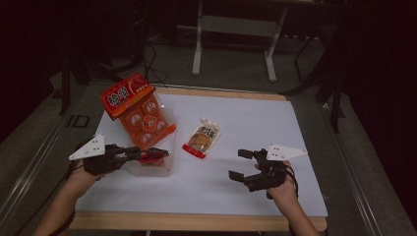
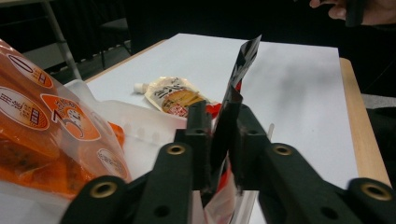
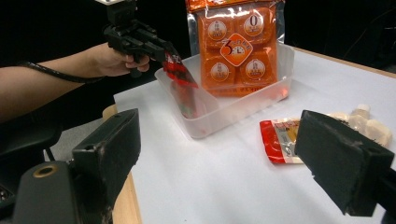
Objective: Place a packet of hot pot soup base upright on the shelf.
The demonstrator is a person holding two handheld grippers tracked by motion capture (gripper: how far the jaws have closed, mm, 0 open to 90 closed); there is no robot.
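My left gripper (image 1: 158,154) is shut on a thin red and black packet (image 3: 180,74), holding it over the near end of a clear plastic bin (image 1: 164,166). Up close, the left gripper (image 2: 220,122) has its jaws clamped on the dark packet (image 2: 240,70), which stands upright between them. A large orange snack bag (image 1: 137,110) leans in the bin's far end. A spouted pouch (image 1: 202,138) lies flat on the white sheet right of the bin. My right gripper (image 1: 241,163) hovers open over the sheet near the front right, with nothing between its jaws.
The white sheet (image 1: 246,118) covers a wooden table whose edge (image 1: 196,222) runs along the front. A metal frame (image 1: 236,29) stands on the floor behind the table. Bare sheet lies between the pouch and the right gripper.
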